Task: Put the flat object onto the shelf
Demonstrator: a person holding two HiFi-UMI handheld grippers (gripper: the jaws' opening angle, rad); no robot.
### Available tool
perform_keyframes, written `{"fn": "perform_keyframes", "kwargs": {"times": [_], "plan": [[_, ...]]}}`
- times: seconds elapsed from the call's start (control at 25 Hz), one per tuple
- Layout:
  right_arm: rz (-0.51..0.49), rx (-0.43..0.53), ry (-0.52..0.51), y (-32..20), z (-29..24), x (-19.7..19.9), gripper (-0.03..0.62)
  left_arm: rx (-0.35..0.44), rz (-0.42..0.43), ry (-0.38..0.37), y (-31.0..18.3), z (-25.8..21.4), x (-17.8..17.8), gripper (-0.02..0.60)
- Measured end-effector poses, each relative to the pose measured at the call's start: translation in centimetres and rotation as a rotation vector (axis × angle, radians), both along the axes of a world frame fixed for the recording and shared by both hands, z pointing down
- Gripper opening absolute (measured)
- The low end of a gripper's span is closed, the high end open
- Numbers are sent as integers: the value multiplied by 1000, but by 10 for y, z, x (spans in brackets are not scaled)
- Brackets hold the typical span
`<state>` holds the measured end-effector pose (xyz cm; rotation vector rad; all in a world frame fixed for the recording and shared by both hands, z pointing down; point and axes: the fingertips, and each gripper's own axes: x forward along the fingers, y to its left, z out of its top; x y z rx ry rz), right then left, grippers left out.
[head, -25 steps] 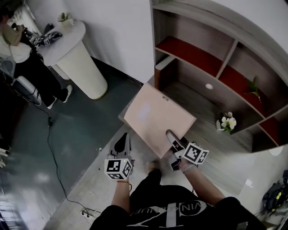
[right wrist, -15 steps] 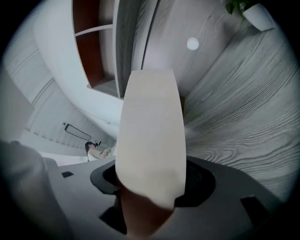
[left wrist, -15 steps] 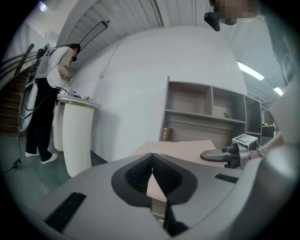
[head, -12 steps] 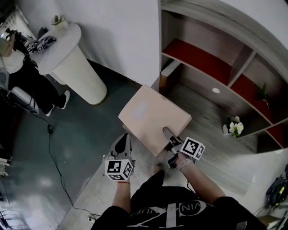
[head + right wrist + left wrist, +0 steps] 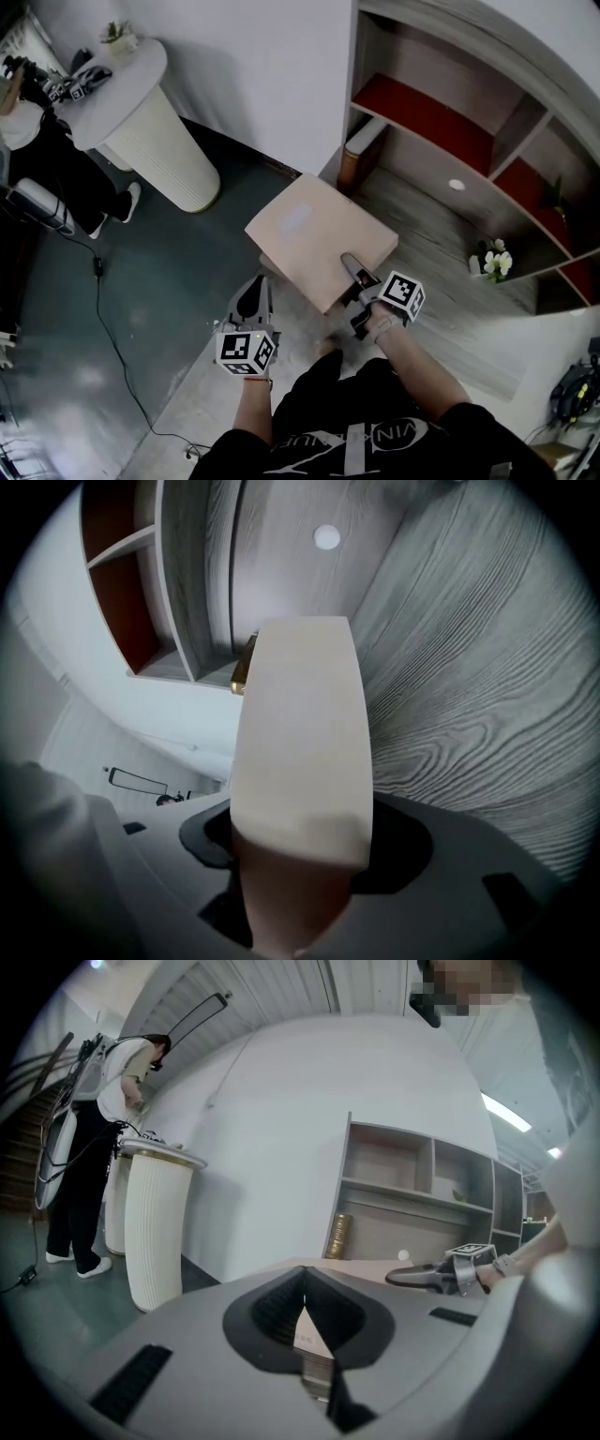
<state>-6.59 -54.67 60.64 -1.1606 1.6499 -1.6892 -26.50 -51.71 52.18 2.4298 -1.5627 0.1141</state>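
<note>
Before the shelf [image 5: 412,202], the right gripper [image 5: 352,272] is pinching the box [image 5: 309,230] by its near edge alone, while the left gripper [image 5: 255,292] is idling pressed together; the box is risking tipping out.

The head camera is looking steeply down from the person's head, taking in the left gripper [image 5: 253,298], the right gripper [image 5: 354,272], the floor [image 5: 141,309], the white pedestal table [image 5: 155,141] at upper left and the shelf unit [image 5: 441,122] at upper right. The left gripper camera is sitting low behind its jaws, facing about level and sharing that table, the shelf unit and the right gripper with the head view. The right gripper camera, tilted sideways, is looking from very close along the flat beige board [image 5: 300,733] toward the shelf unit.
</note>
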Motion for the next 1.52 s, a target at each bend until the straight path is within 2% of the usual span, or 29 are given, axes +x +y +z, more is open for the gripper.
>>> {"fn": "perform_keyframes", "kwargs": {"times": [0.28,0.44,0.68,0.76,1.04,1.2,1.4,1.52], "plan": [[-22,-85,51,-3,12,8,335,-18,-58,16,16,5,-8,4],[-56,-196,109,8,29,14,388,-13,-112,20,26,-2,-18,5],[-99,-332,170,35,54,20,426,-11,-168,39,38,-7,-20,4],[-102,-350,177,41,58,23,440,-3,-170,38,41,-10,-17,4],[-106,-319,166,49,49,33,416,17,-186,33,53,-19,-15,5],[-123,-247,218,51,35,45,345,16,-192,31,58,-19,-12,3],[-160,-114,360,49,9,62,201,15,-192,22,67,-22,-9,4],[-217,1,466,46,-11,65,124,22,-197,18,70,-26,-8,3]]}}
